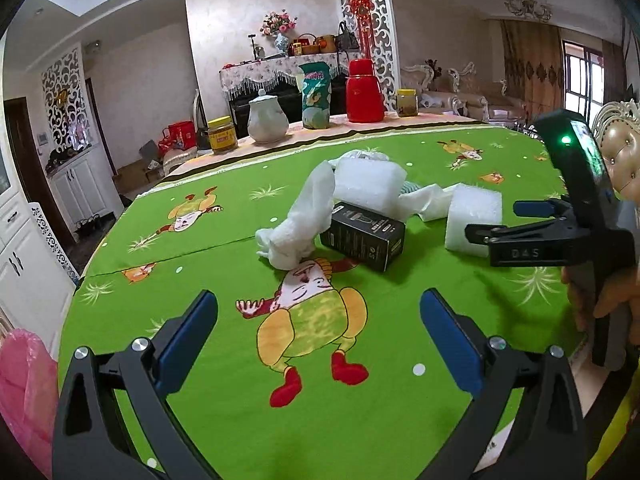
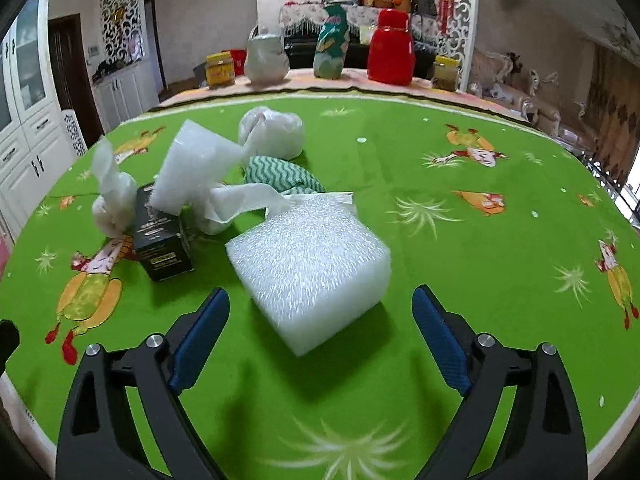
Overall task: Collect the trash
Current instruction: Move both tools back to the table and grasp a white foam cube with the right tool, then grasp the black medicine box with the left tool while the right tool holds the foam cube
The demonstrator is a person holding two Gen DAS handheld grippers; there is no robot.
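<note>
The left gripper (image 1: 318,344) and right gripper (image 2: 320,338) are held with fingers spread, empty, above a green cartoon tablecloth (image 2: 460,248). A foam block (image 2: 310,268) lies just ahead of the right one, beside a black box (image 2: 160,236) and crumpled tissue (image 1: 298,220). Jars and a red flask (image 2: 391,48) are ranged along the far edge.

Far edge of the green cartoon tablecloth (image 2: 460,240) has a red thermos (image 2: 391,50), white ceramic teapot (image 1: 267,117), a chip bag (image 1: 316,94) and two yellow-lidded jars (image 1: 222,135), piano (image 1: 280,92) behind
</note>
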